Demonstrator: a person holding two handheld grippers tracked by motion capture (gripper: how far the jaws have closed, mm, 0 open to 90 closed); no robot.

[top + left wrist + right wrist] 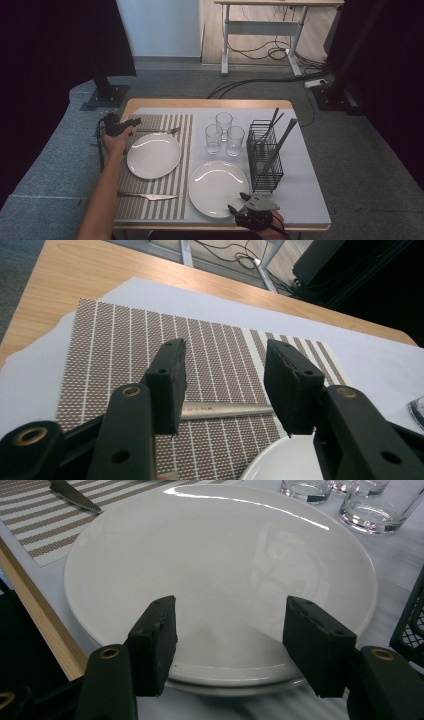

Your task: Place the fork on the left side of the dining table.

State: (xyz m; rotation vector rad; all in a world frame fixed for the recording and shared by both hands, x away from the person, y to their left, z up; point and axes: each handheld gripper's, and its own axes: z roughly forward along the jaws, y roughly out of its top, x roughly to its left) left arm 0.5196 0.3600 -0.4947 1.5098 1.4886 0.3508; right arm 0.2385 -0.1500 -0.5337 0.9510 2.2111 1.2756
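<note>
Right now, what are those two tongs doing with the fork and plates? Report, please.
Left tongs open, astride fork handle, pads clear of it. Right tongs open, over near rim of stacked plates. Wire rack beside plates; nothing blocking.

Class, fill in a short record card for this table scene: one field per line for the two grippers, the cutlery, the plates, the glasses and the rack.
left gripper: open, jaws either side of the fork handle
fork: flat on the striped placemat, beyond the left plate
right gripper: open, over the near rim of the right plate
left plate: on the placemat
right plate: on the grey cloth
knife: on the placemat, near edge
glasses: three, grouped beyond the right plate
wire rack: right of the plates, holding cutlery
</note>
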